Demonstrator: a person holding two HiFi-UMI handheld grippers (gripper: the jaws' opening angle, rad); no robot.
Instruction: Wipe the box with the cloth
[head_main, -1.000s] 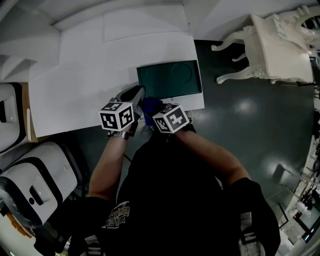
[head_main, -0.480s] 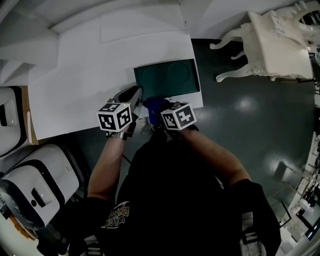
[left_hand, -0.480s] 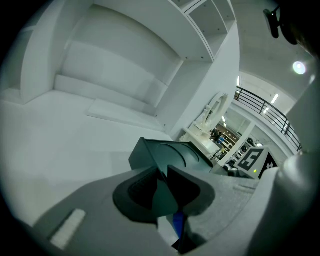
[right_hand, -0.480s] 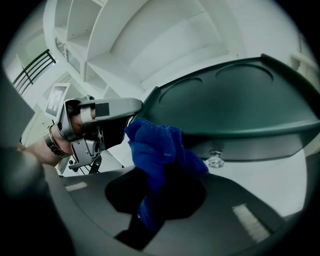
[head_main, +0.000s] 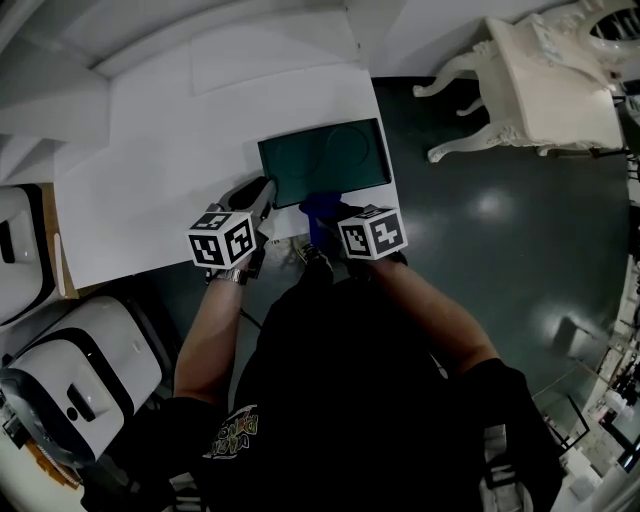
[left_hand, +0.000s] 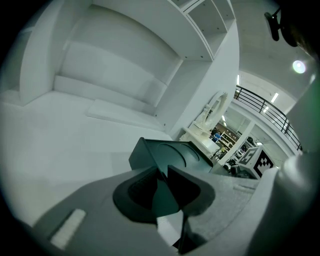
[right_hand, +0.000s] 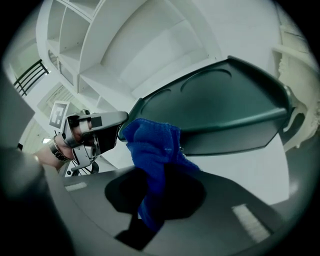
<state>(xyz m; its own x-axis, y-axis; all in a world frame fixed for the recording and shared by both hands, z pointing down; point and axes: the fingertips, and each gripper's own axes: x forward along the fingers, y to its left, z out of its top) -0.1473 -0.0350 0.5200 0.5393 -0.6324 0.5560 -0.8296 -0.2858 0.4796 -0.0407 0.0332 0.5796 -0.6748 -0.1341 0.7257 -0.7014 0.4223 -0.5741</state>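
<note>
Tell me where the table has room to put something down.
The table is bare left of the box and just behind it. The front right corner is crowded: box, cloth, left gripper and right gripper meet there.

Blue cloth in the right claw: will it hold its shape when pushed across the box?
Probably floppy: the cloth bunches in soft folds past the right claw. Likely light, since one pinch carries it. Its fuzzy weave should drag on the box rather than slip.
</note>
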